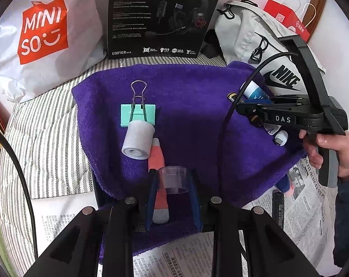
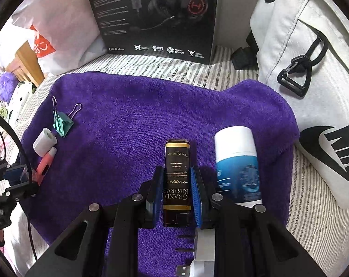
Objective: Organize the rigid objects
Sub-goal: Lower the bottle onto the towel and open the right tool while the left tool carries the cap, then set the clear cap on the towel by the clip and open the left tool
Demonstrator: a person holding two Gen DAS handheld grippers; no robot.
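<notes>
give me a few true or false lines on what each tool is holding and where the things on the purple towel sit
1. The left tool is shut on a clear plastic cup. True.
2. The right tool holds the blue and white bottle. False: it is shut on the dark Grand Reserve box; the blue and white bottle lies on the purple towel beside it.
3. The green binder clip lies on the purple towel. True.
4. The grey roll lies far from the green binder clip. False: it lies right against the clip, overlapping its edge.
5. The pink tube stands upright. False: it lies flat on the towel, under the left tool.
</notes>
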